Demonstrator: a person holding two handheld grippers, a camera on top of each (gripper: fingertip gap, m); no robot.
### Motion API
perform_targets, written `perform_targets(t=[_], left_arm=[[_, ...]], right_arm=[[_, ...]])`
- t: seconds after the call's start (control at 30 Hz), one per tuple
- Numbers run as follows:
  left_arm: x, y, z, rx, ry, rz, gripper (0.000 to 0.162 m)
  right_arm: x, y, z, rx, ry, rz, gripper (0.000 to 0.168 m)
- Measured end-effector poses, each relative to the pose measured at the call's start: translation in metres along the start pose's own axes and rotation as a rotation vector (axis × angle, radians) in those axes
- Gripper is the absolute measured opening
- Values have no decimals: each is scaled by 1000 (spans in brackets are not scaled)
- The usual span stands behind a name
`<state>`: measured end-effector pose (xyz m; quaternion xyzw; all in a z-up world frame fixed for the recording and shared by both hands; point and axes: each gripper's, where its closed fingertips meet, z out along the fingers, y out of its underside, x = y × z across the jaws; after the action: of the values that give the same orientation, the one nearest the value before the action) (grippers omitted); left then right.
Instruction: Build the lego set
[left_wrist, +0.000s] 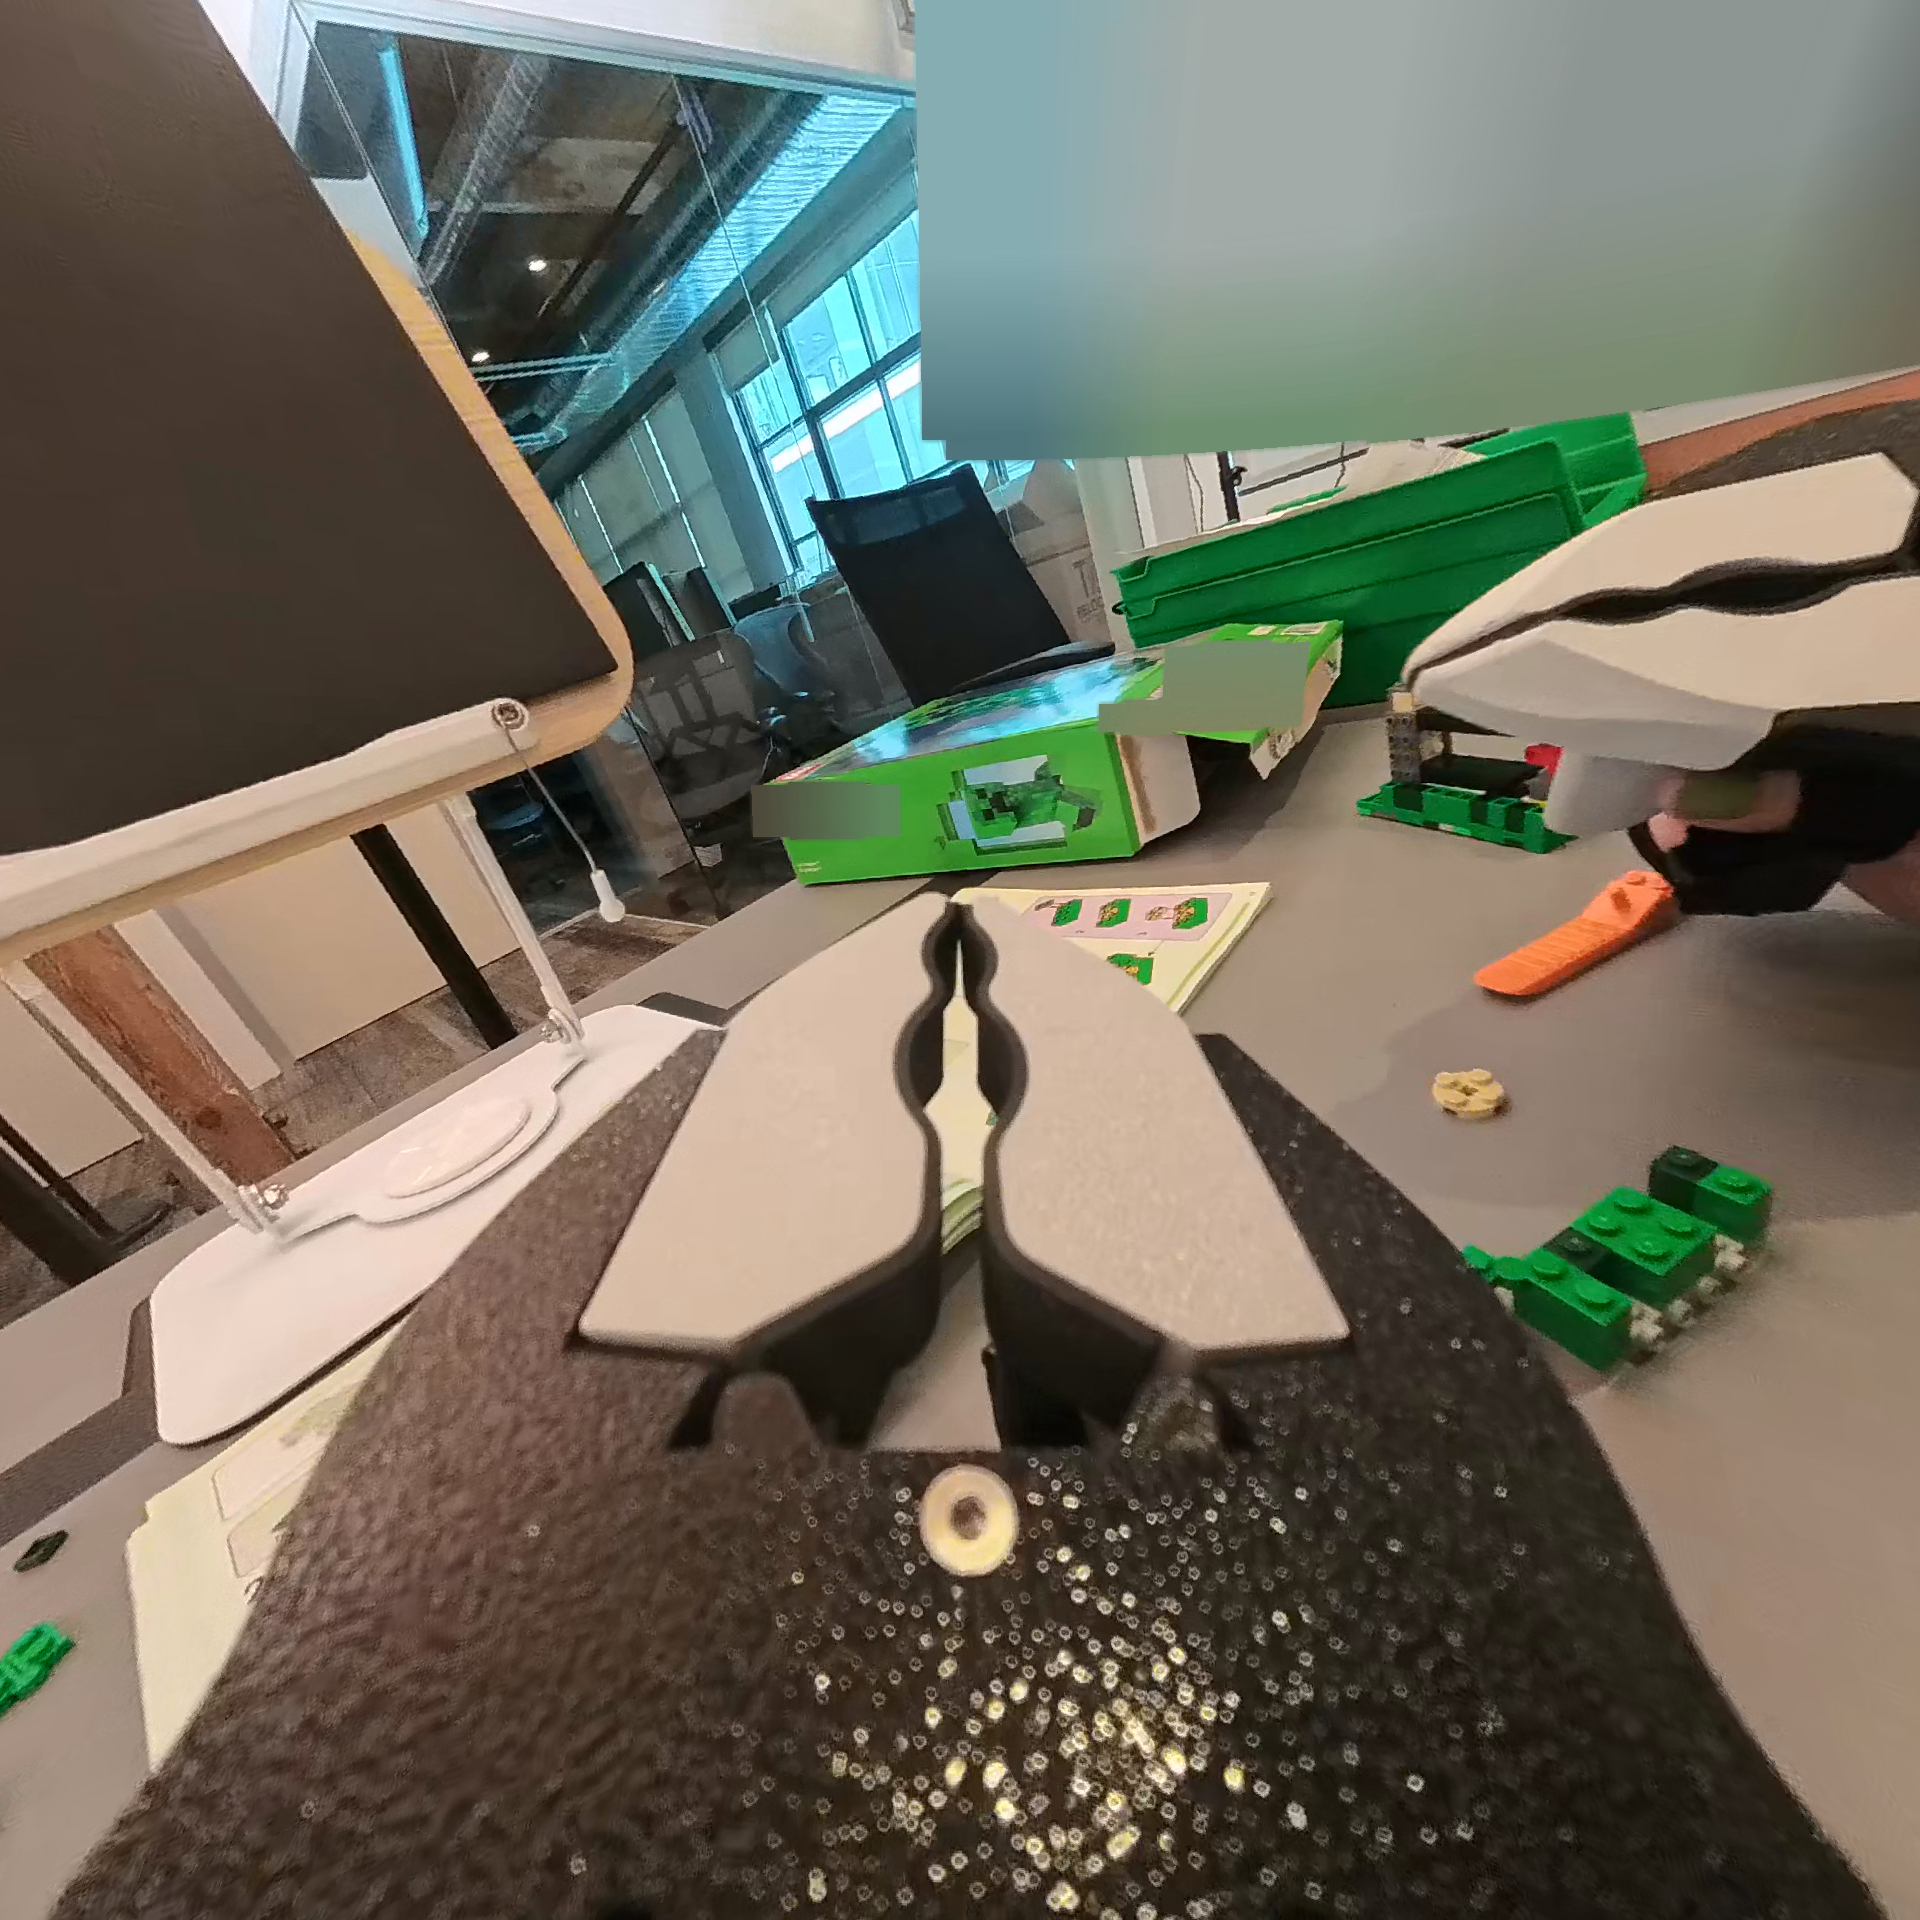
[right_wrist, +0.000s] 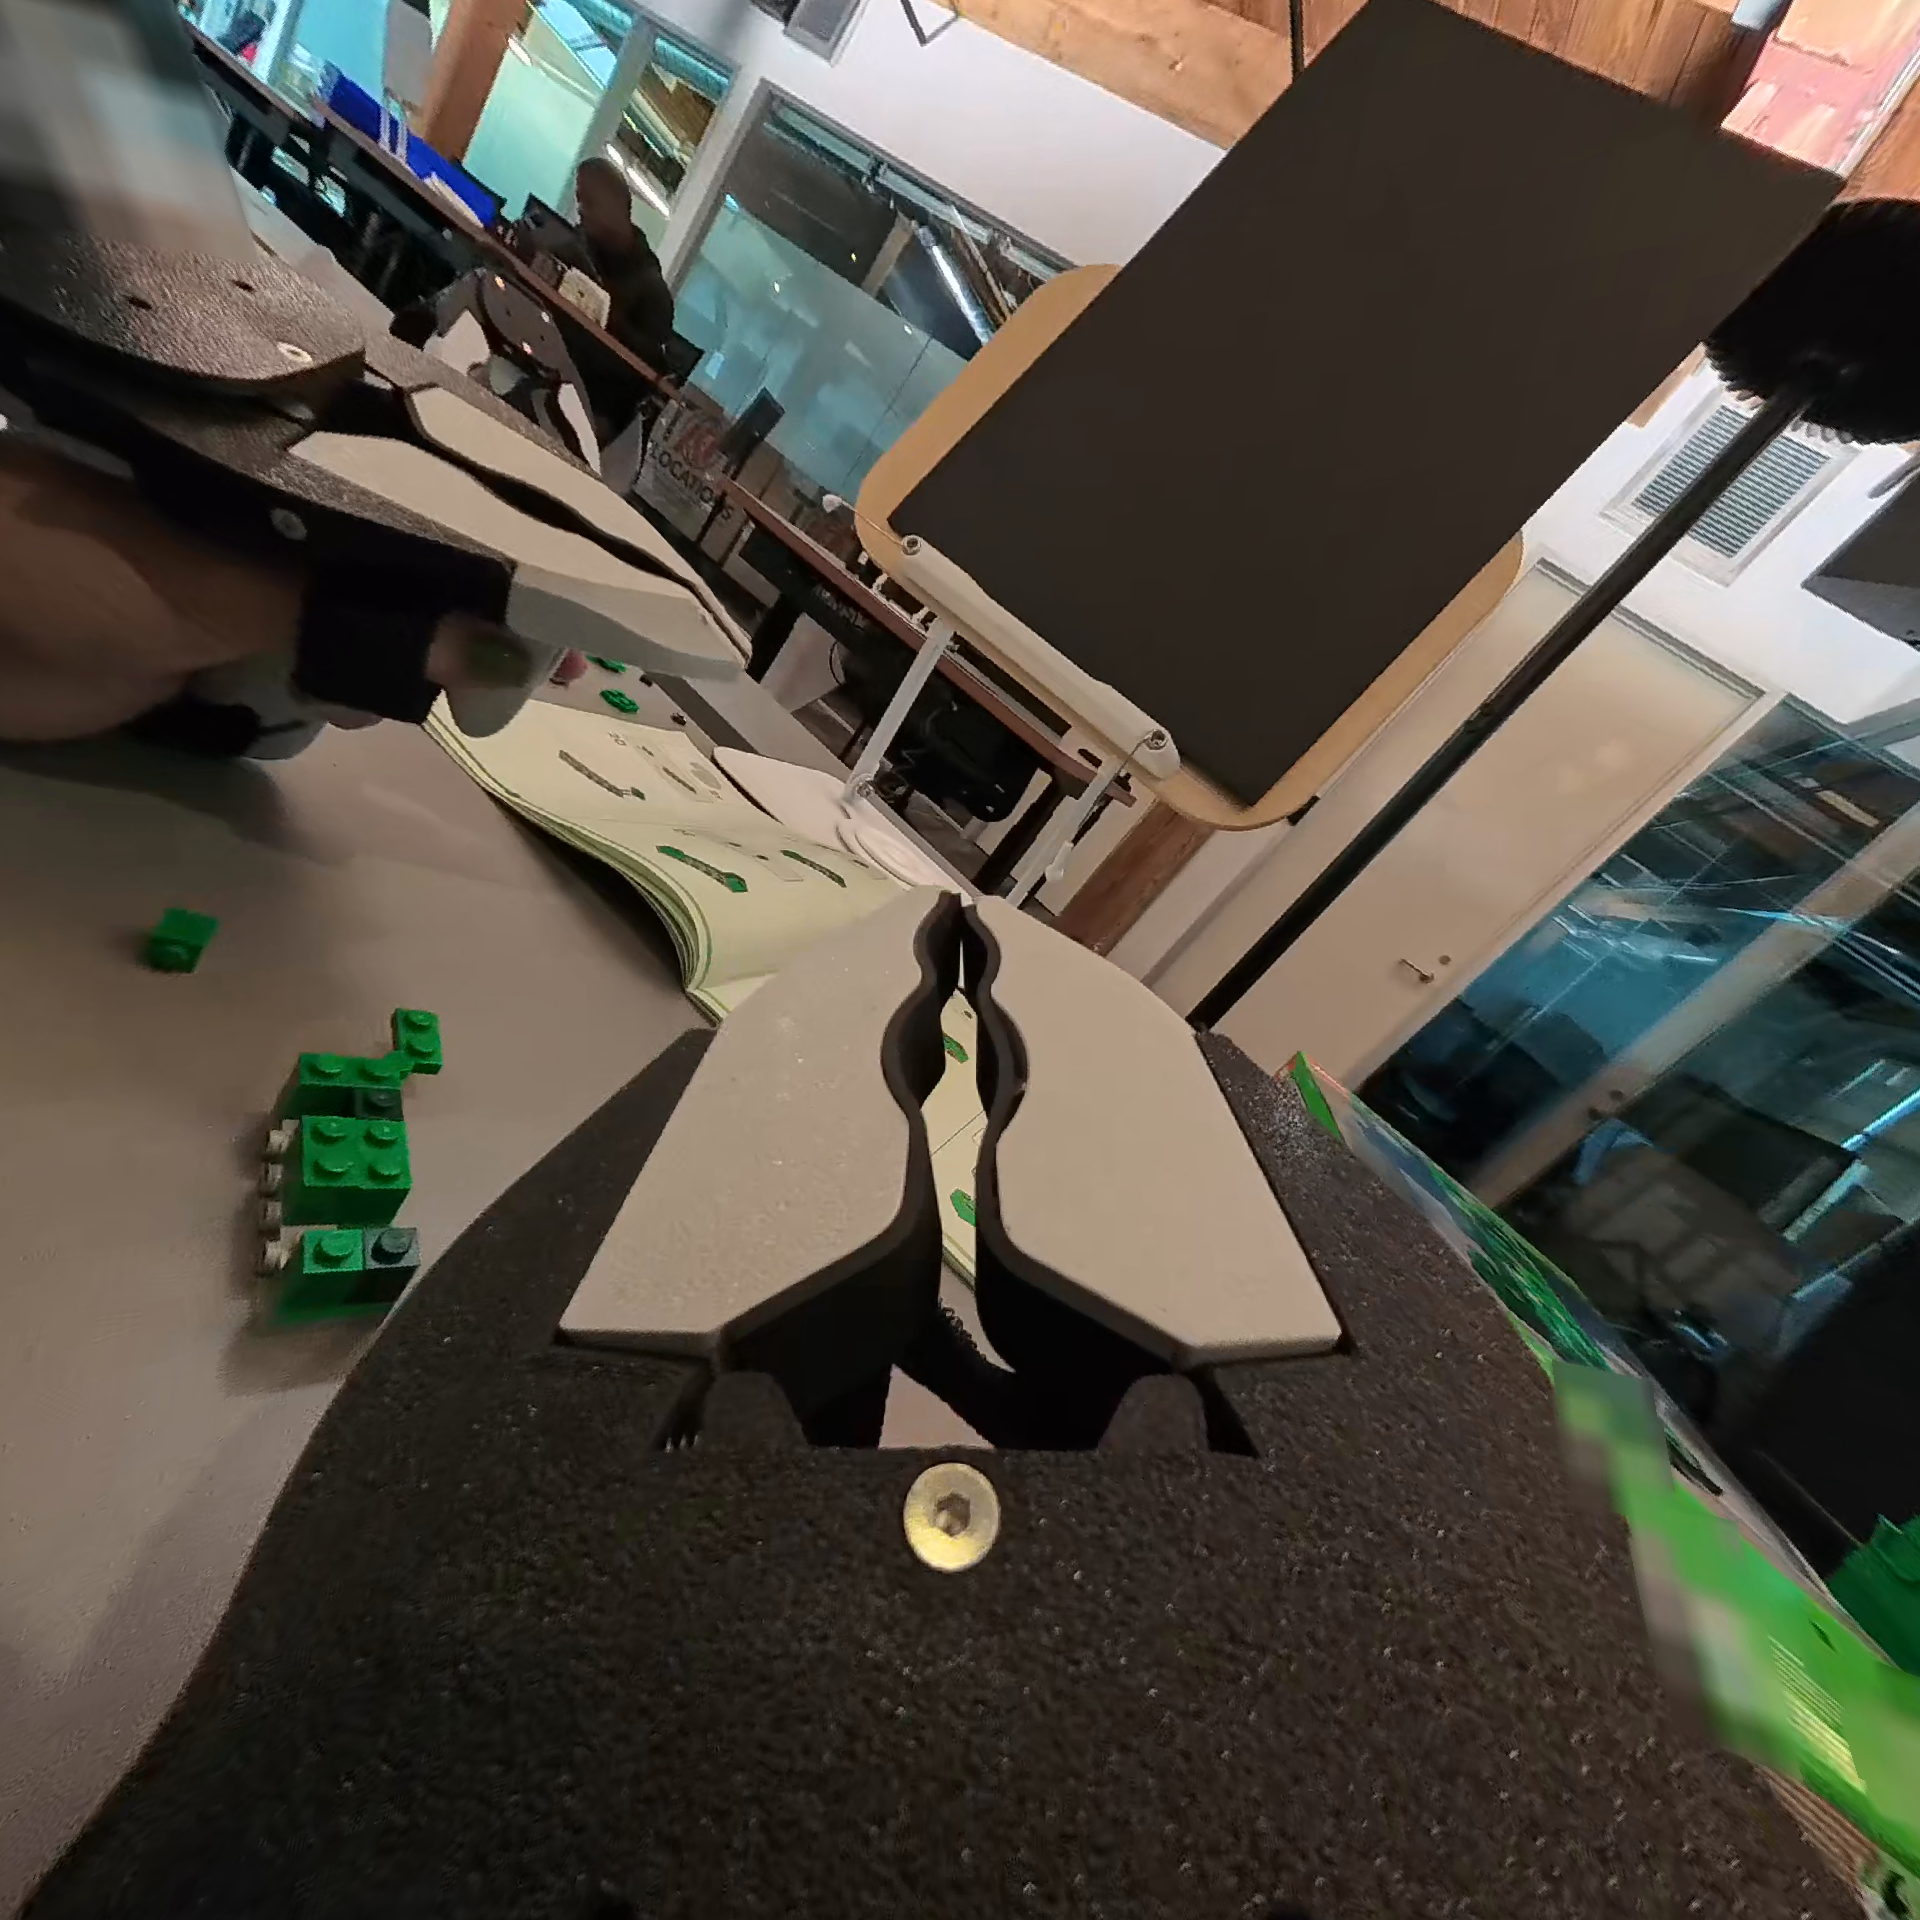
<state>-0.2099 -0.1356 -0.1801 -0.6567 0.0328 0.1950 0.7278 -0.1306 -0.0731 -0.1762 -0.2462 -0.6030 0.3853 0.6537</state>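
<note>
My left gripper (left_wrist: 958, 914) is shut and empty above the open instruction booklet (left_wrist: 1153, 935). My right gripper (right_wrist: 958, 909) is shut and empty, also over the booklet (right_wrist: 707, 873). A green brick assembly with small grey pegs (left_wrist: 1631, 1262) lies on the grey table to the right of the left gripper; it also shows in the right wrist view (right_wrist: 348, 1164). A partly built green model (left_wrist: 1455, 790) stands behind the right gripper (left_wrist: 1418, 665). A tan round plate (left_wrist: 1470, 1093) and a loose green brick (right_wrist: 179, 938) lie on the table.
An orange brick separator (left_wrist: 1569, 940) lies by the gloved hand. The green set box (left_wrist: 966, 790) lies beyond the booklet, green trays (left_wrist: 1351, 582) behind it. A dark tablet on a white stand (left_wrist: 208, 416) stands at the left. A person sits far behind. It is some 11 cm from my right tips to the tan round plate (left_wrist: 1470, 1093). From the left gripper's tips to the loose green brick (right_wrist: 179, 938) is close to 12 cm.
</note>
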Motion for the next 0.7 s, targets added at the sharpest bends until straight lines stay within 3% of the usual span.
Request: perform_targets(t=[0.17,0.3,0.5,0.57,0.67,0.7], left_arm=[[4,1,1,-12,12,24,0],[4,2,2,-16,16,19,0],[4,2,2,-14,18,18,0],[4,2,2,-16,20,19,0],[4,3,3,-17,23,20,0],[4,3,3,-18,24,21,0]], right_arm=[[-1,2,1,-1,-18,14,0],[-23,2,2,-1,-159,26,0],[-31,1,3,-17,-171,-74,0],[-42,0,0,-13,-265,-41,0],[-69,2,-11,-61,-548,132,0],[-74,8,-14,-124,-618,189,10]])
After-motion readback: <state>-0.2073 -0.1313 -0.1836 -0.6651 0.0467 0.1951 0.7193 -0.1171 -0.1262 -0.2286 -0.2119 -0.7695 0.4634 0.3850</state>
